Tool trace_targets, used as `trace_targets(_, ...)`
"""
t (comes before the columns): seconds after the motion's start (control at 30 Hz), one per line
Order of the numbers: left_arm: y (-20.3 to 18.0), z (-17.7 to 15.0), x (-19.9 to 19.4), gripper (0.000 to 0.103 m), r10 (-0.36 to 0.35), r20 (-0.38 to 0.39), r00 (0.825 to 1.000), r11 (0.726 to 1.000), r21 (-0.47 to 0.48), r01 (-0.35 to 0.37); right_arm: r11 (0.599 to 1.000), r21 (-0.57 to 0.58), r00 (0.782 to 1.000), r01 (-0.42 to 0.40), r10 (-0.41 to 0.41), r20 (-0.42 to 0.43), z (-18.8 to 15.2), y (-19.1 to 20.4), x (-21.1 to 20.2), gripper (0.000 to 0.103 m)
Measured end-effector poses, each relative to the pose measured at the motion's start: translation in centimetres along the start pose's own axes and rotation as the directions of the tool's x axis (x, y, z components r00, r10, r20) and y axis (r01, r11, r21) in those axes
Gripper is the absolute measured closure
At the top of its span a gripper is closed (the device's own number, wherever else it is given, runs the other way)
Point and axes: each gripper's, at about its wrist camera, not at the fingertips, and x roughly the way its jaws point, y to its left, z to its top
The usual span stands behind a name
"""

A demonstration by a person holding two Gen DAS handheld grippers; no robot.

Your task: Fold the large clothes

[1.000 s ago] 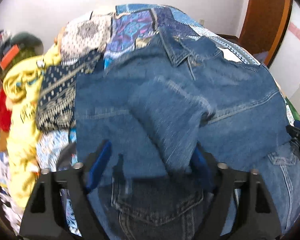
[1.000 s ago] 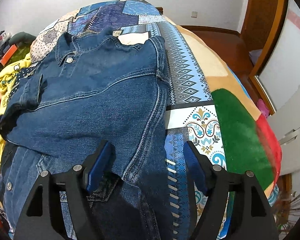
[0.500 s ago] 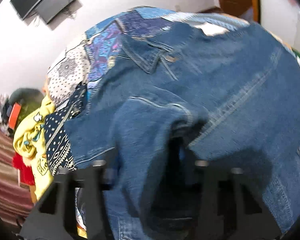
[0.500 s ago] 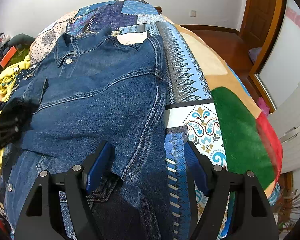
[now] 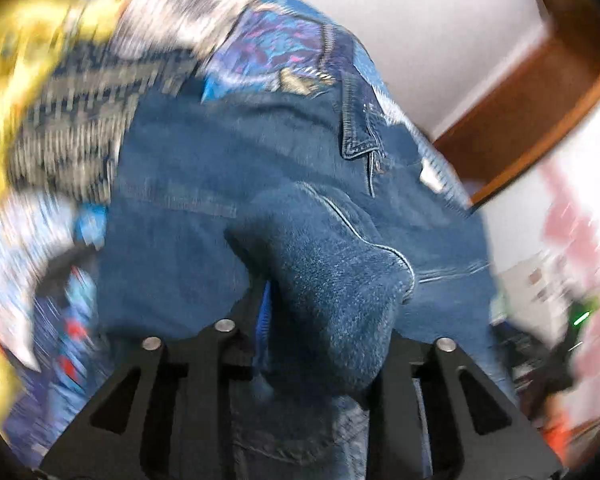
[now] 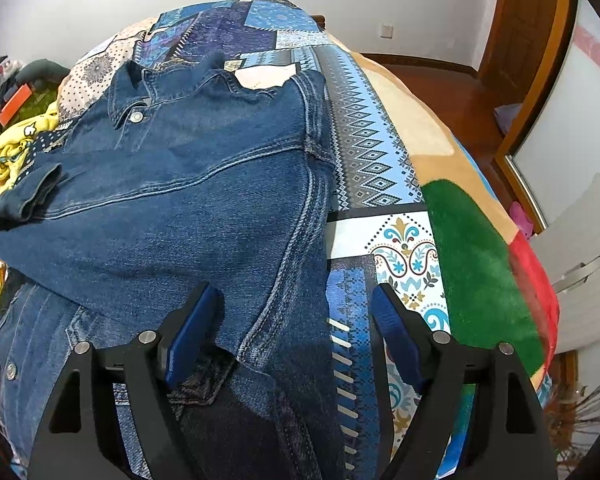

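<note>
Denim sleeve point(image 5: 340, 300) bunched between the left gripper point(image 5: 320, 344), jaws narrow but easing apart, cloth between them, pad contact hidden. Beyond, denim jacket point(image 6: 188, 208) spread on the bed point(image 6: 364, 148), long axis from near edge to far collar point(image 6: 140, 92). Right gripper point(image 6: 296, 332) spread wide, opening, clasping nothing, straddling the jacket's right-hand side seam; sleeve cuff point(image 6: 32, 192) opposite, nearer the left.

The jacket point(image 6: 188, 208) lies on the bedspread point(image 6: 364, 144) (clothes pile point(image 6: 8, 152) left).
</note>
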Motion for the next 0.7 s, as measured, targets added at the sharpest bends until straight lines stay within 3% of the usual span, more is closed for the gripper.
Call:
trace_targets(0.03, 1.5, -0.3, 0.1, 0.069, -0.048, -0.003, 0.999, 0.996, -0.079, 0.048, 1.0, 0.003, 1.0, -0.004, 0.004, -0.001, 0.0, -0.1, 0.0, 0.024)
trace_targets(0.1, 3.1, -0.9, 0.3, 0.064, -0.076, -0.001, 0.997, 0.984, -0.16, 0.075, 1.0, 0.015, 1.0, -0.017, 0.017, -0.007, 0.0, -0.3, 0.2, 0.023)
trace_targets(0.17, 4.0, -1.5, 0.3, 0.064, -0.094, 0.001, 0.996, 0.976, -0.199, 0.093, 0.999, 0.021, 1.0, -0.025, 0.025, -0.012, 0.0, -0.4, 0.2, 0.023)
trace_targets(0.3, 5.7, -1.7, -1.8, 0.064, -0.046, 0.07, 0.996, 0.967, -0.248, 0.063, 1.0, 0.012, 1.0, -0.016, 0.016, -0.011, -0.1, -0.3, 0.2, 0.023)
trace_targets(0.47, 6.5, -1.6, -3.6, 0.062, 0.113, 0.052, 0.992, 0.977, -0.187, -0.102, 1.0, 0.011, 1.0, -0.01, 0.01, -0.01, -0.1, -0.2, 0.2, 0.023)
trace_targets(0.53, 6.3, -1.6, -3.9, 0.06, 0.138, 0.033, 0.99, 0.983, -0.131, -0.133, 1.0, 0.011, 1.0, -0.009, 0.009, -0.012, 0.0, -0.1, 0.2, 0.023)
trace_targets(0.63, 4.8, -1.3, -4.4, 0.059, 0.235, 0.021, 0.972, 0.972, -0.011, -0.234, 1.0, 0.001, 1.0, -0.007, 0.007, -0.021, 0.3, -0.1, 0.0, 0.023)
trace_targets(0.7, 3.6, -0.6, -4.8, 0.051, 0.295, 0.034, 0.955, 0.952, 0.071, -0.297, 1.0, -0.013, 1.0, -0.011, 0.01, -0.03, 0.8, -0.1, -0.2, 0.023)
